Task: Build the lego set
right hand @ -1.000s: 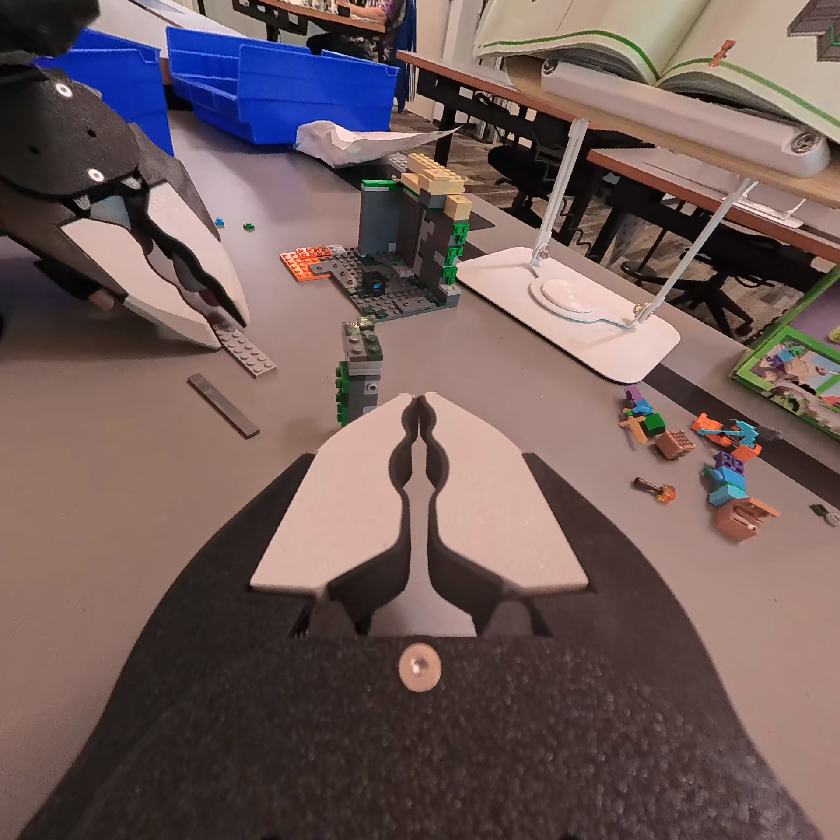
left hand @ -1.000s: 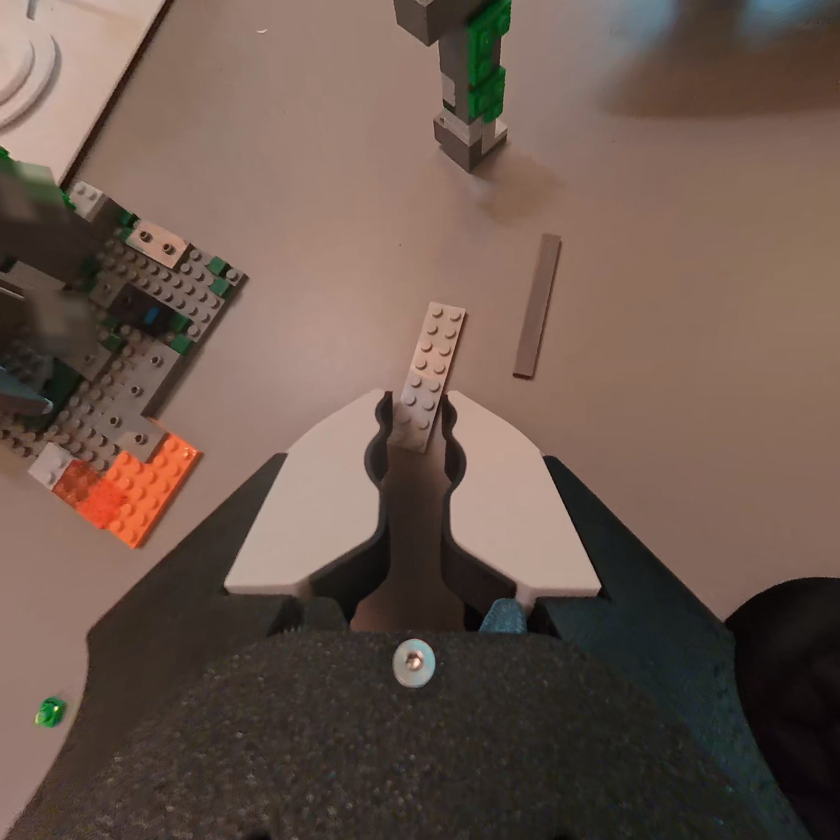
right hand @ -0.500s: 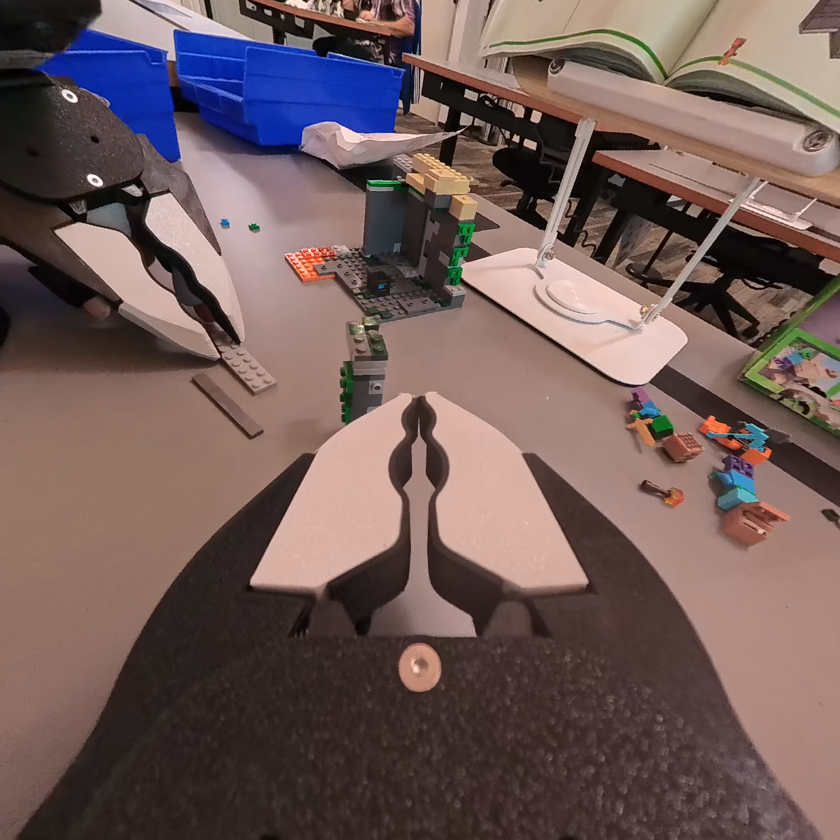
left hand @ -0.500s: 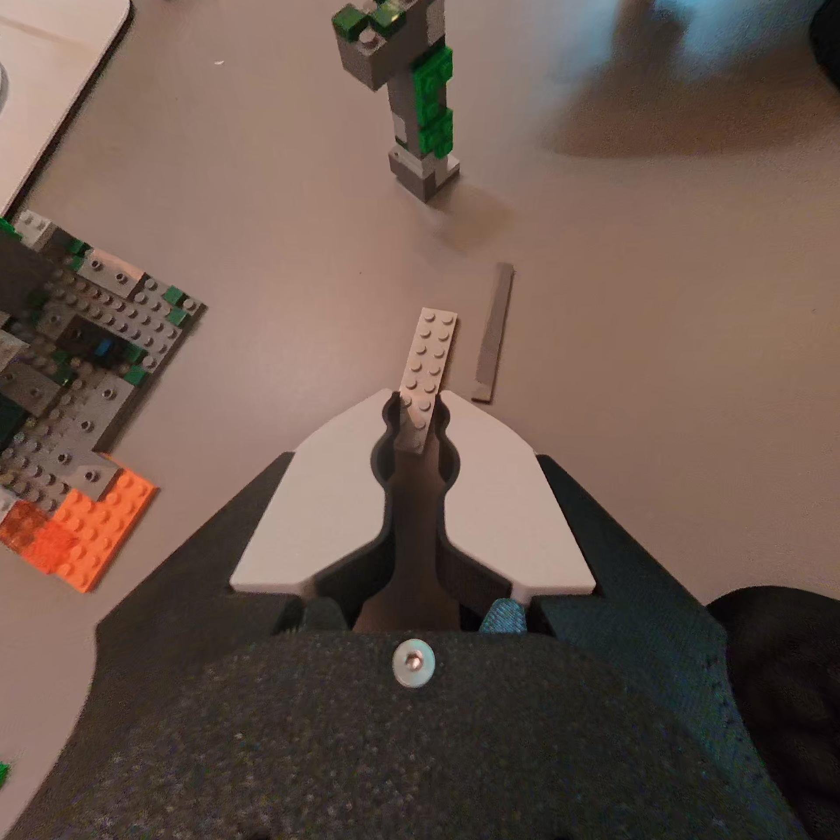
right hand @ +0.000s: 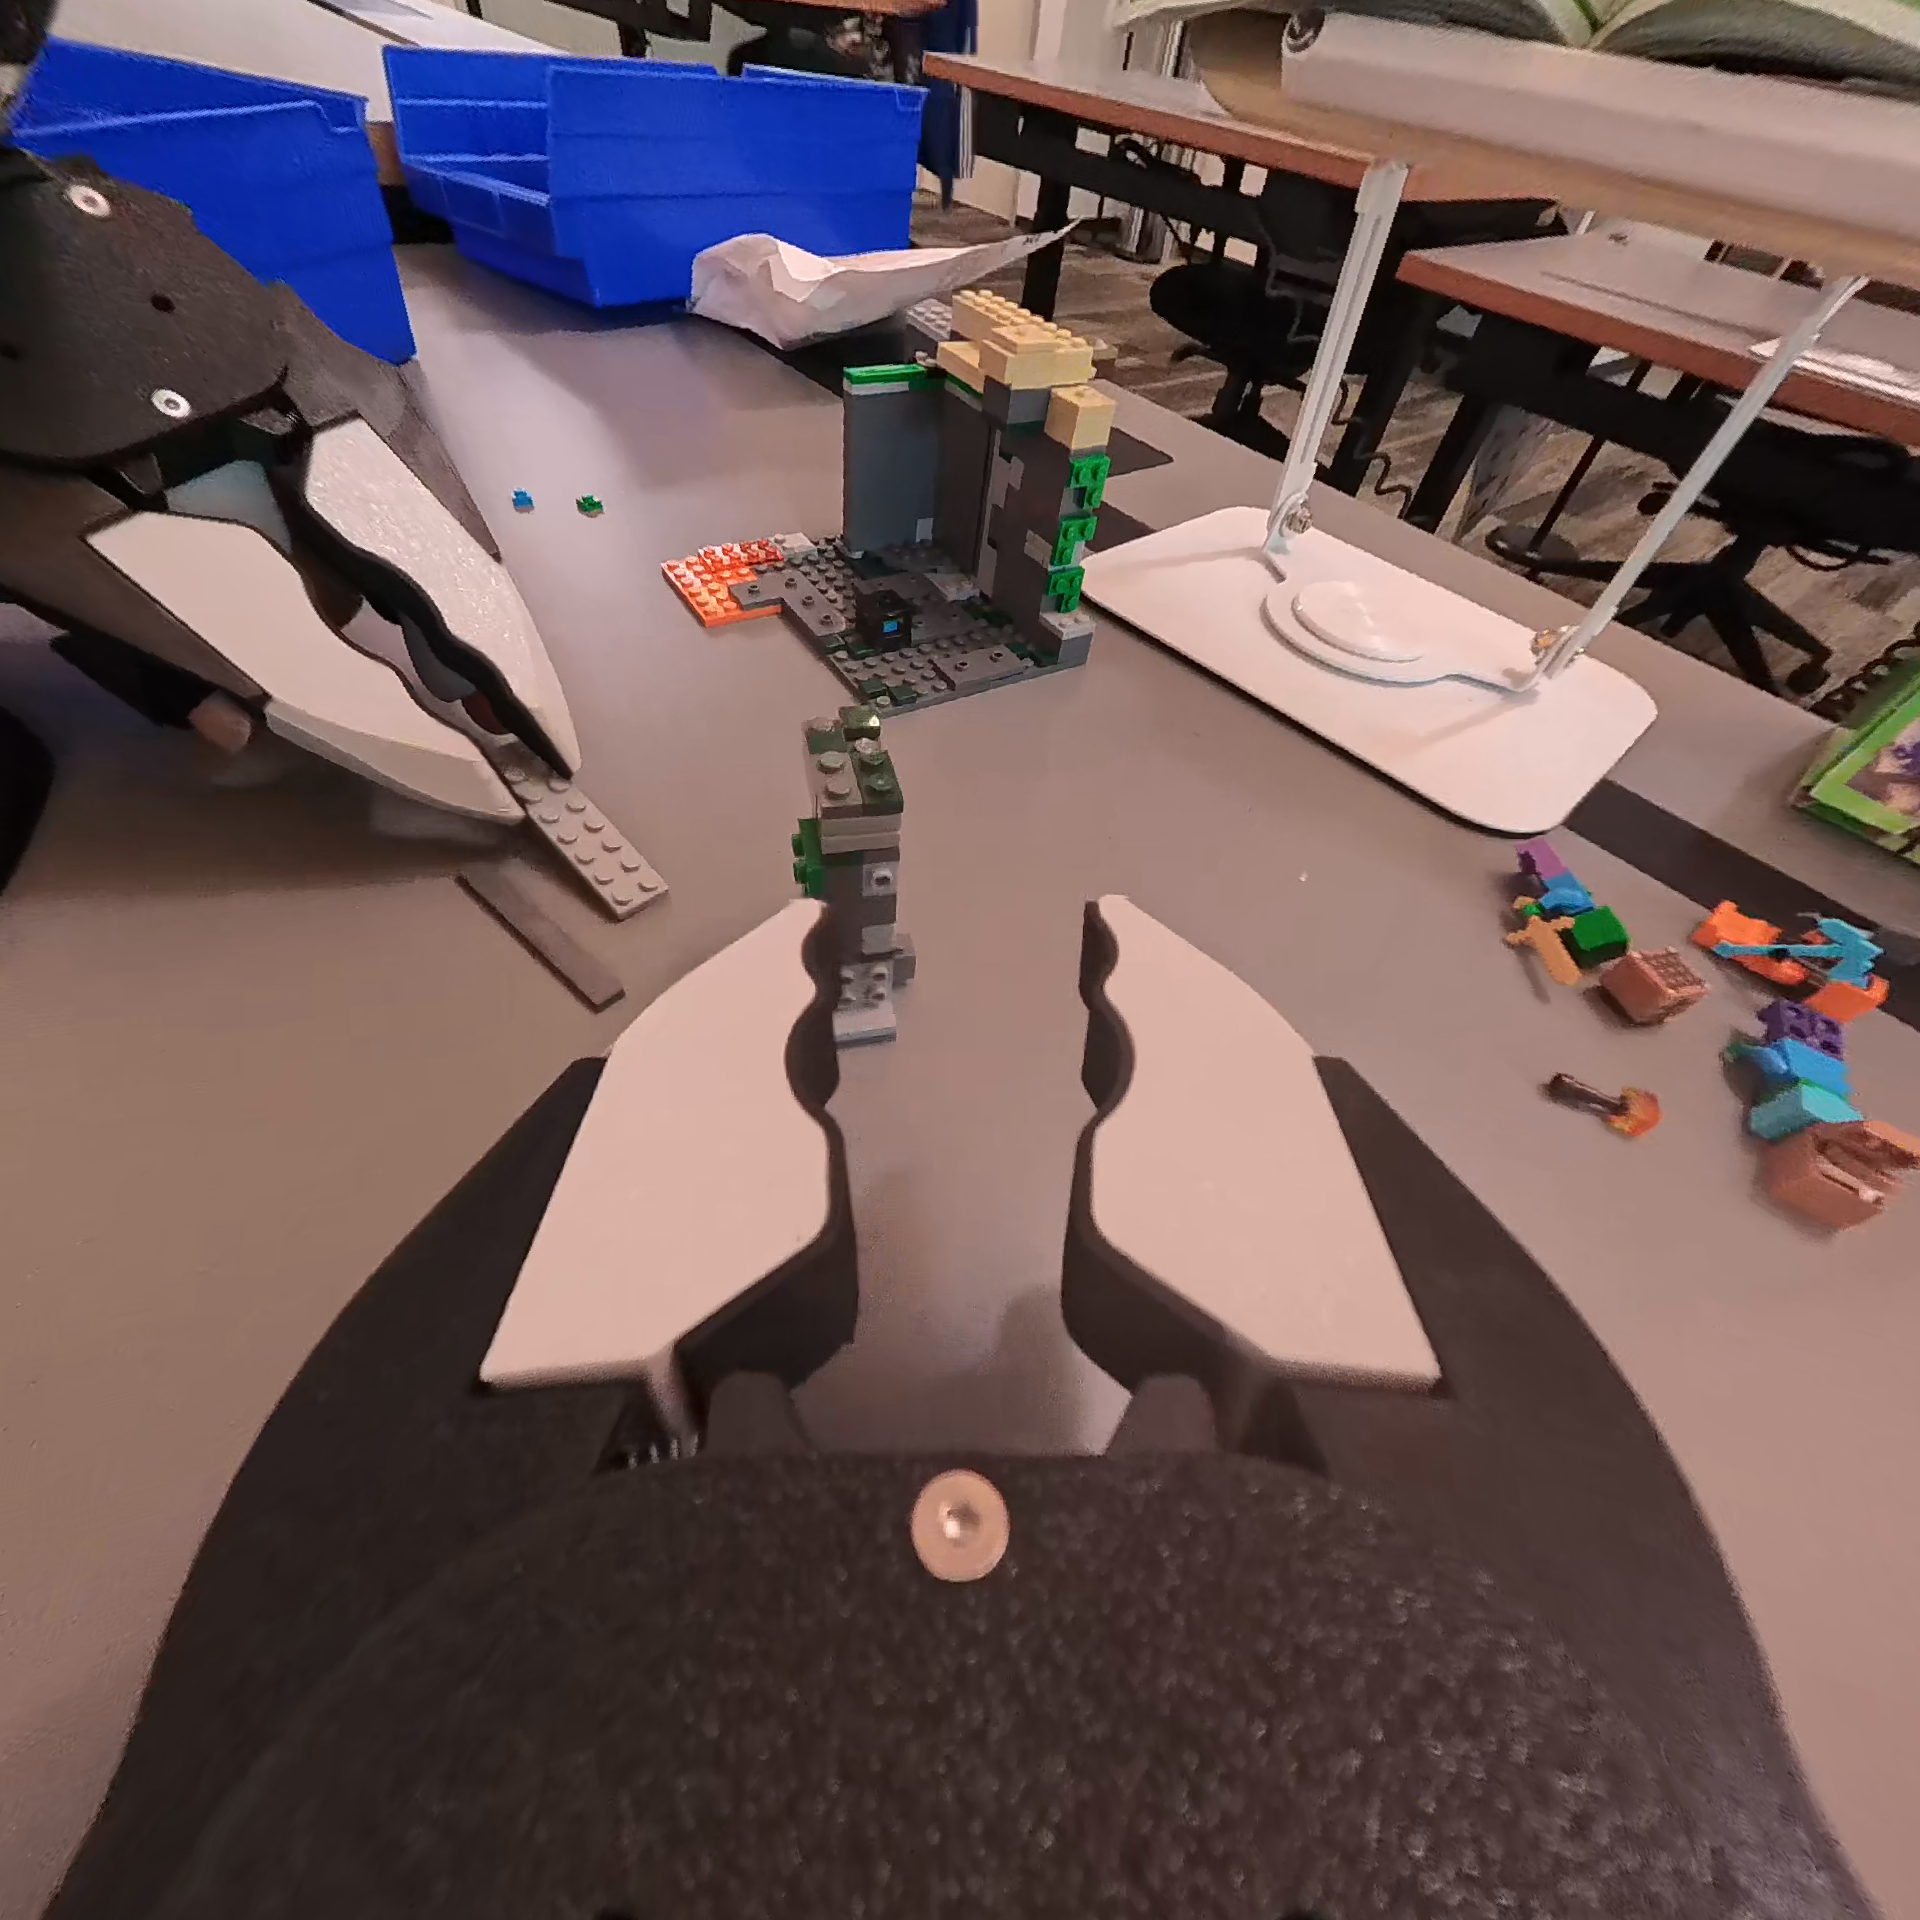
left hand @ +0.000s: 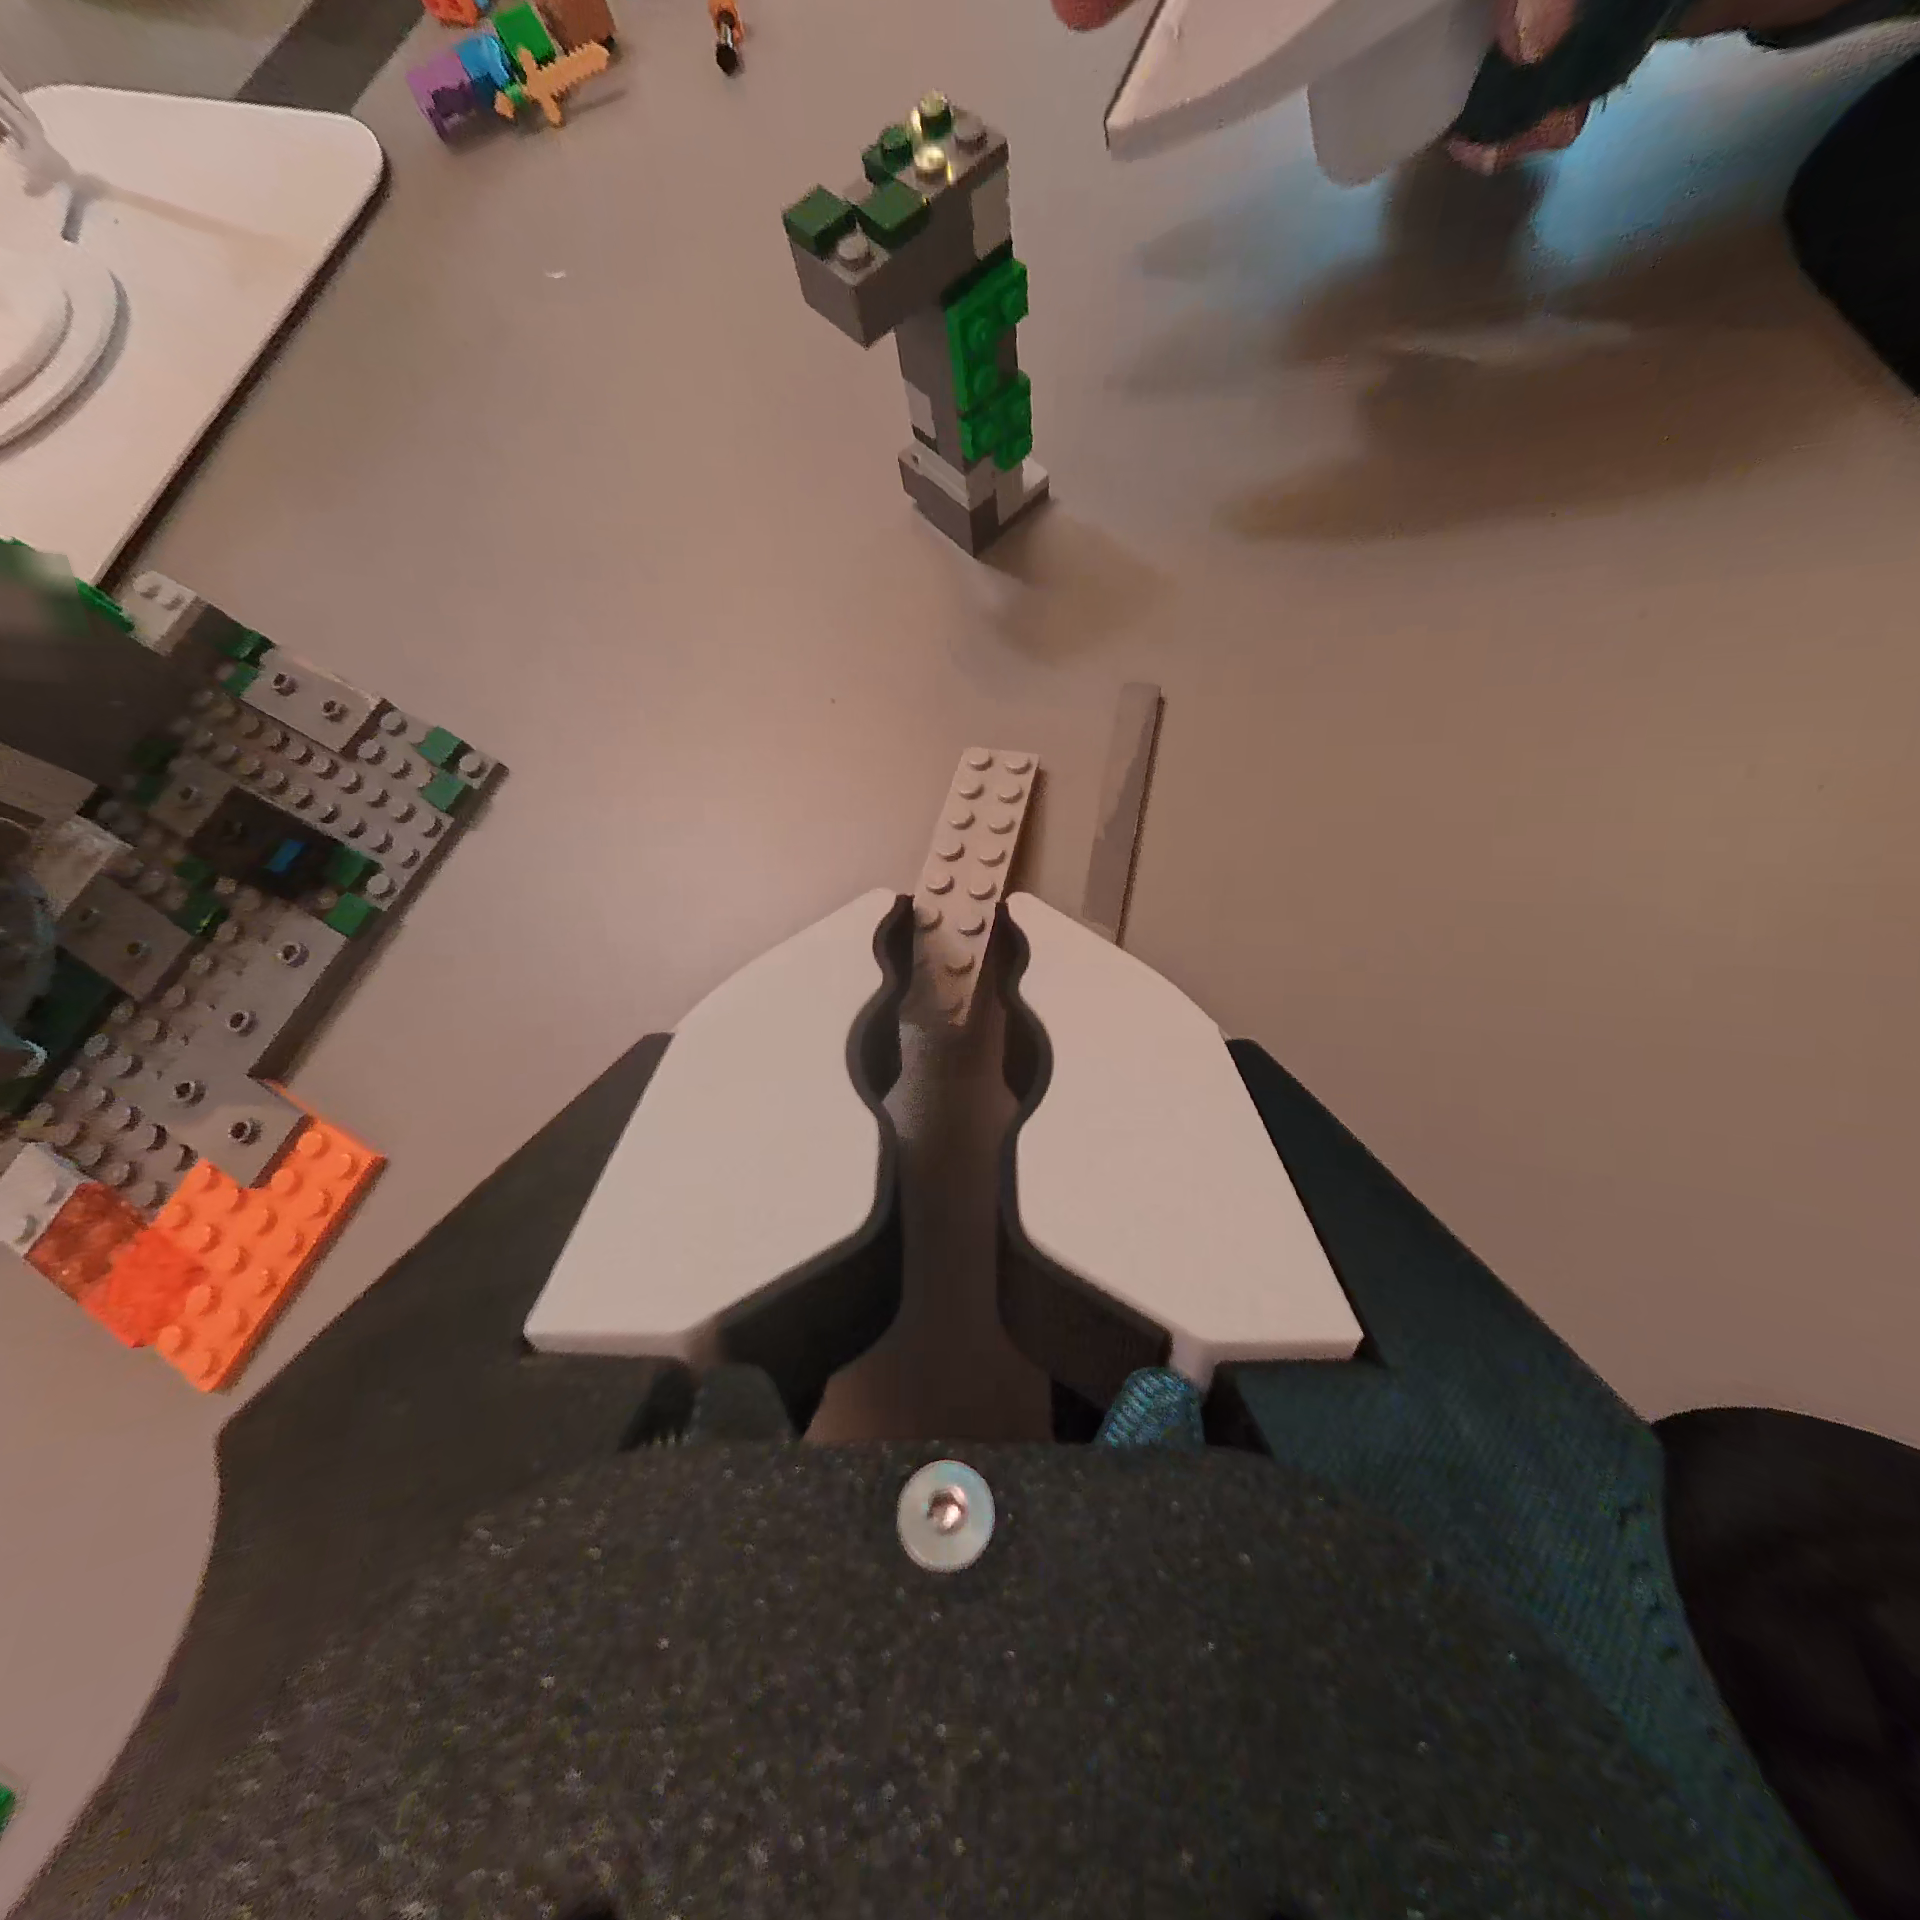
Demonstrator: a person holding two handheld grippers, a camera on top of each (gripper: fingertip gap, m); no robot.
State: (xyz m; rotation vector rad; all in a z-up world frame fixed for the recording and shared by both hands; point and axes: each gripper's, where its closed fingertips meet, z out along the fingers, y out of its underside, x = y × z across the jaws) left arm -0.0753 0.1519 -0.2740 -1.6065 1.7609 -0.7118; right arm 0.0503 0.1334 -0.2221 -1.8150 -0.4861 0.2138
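Judging by how the pieces lie, the build is well under way but far from finished. The light grey studded plate (left hand: 977,878) sits pinched at its near end between the tips of the left gripper (left hand: 958,935), whose jaws are clamped on it; its far end slopes down toward the table (right hand: 1195,852), with a long dark grey smooth tile (left hand: 1122,810) lying flat just beside it. Whether the far end touches the tabletop I cannot tell.

Near them stands a small grey and green column (right hand: 857,873), upright and on its own. The right gripper (right hand: 951,966) is low in front of it with its jaws spread wide apart and nothing between them, the column showing beside its left finger.

Farther off is the main model (right hand: 966,540): a dark grey studded base with an orange corner, grey walls with green blocks up one edge and tan bricks on top. The plate, the tile and the column are not yet joined to it.

Well to the right lie loose coloured pieces (right hand: 1714,1018), seemingly figures and accessories, also unplaced. A white stand base (right hand: 1351,665), blue bins (right hand: 644,177) and crumpled paper (right hand: 831,281) ring the work.
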